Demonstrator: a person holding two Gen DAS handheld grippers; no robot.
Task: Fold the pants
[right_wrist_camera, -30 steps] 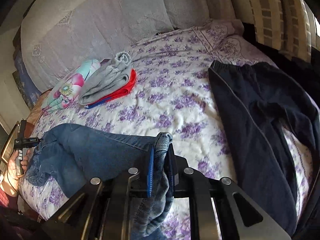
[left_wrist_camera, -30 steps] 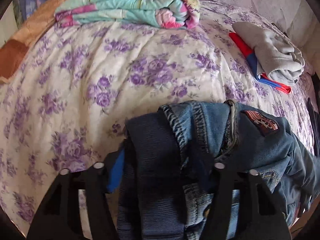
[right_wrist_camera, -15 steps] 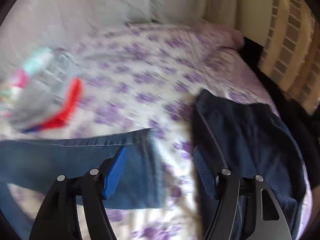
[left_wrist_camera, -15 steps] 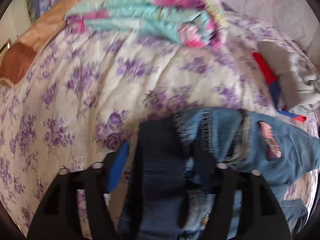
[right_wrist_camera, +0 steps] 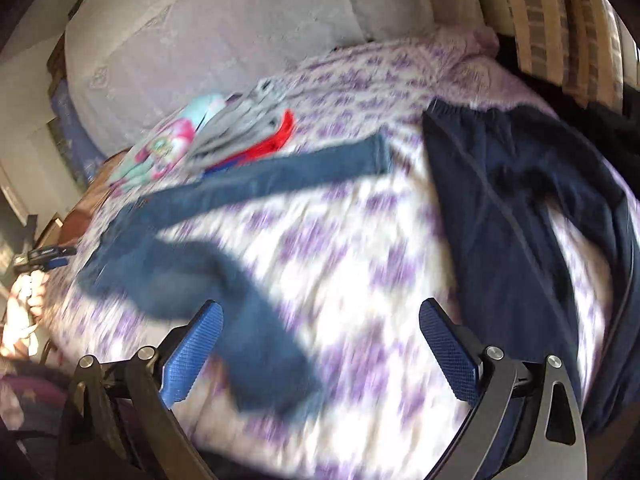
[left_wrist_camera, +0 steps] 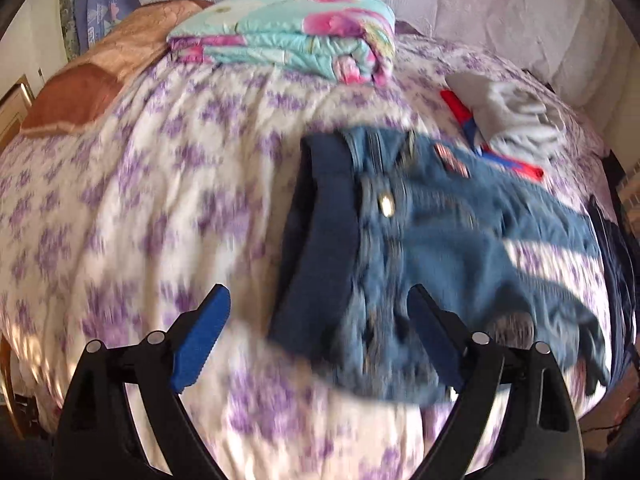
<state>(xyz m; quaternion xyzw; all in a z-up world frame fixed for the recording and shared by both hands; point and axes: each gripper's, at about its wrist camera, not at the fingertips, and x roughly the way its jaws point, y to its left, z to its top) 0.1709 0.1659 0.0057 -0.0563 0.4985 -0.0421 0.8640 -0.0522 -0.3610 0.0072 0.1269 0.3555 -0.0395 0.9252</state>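
Jeans (left_wrist_camera: 472, 240) spread on the bed (left_wrist_camera: 140, 208), filling the centre and right of the left wrist frame, waistband toward frame centre, legs trailing off to the right; in the right wrist view, one leg running from lower left up to the centre, hem near the upper middle, the other bending down toward the bottom centre

Left gripper (left_wrist_camera: 320, 336) spread wide, nothing between the pads, hovering just before the waistband; right gripper (right_wrist_camera: 320, 352) likewise spread wide and holding nothing, low in frame with a leg end lying between the blue pads

Likely handling: denim, so limp yet thick and fairly heavy for cloth, not slippery, not fragile; probably holds a crease better than thin fabric but bulks up at seams. Best taken at the waistband corner by the dark ribbed band and at a hem, pinching through both layers; a grip on a single layer would probably let the rest sag. Much motion blur, so the exact lie of folds hard to tell

Counted: one pair of jeans; one pair of dark trousers (right_wrist_camera: 532, 216) at the right of the right wrist view, apart from the jeans; one folded quilt (left_wrist_camera: 288, 36) at upper centre; one small pile of grey and red clothes (left_wrist_camera: 516, 120) at upper right; two grippers
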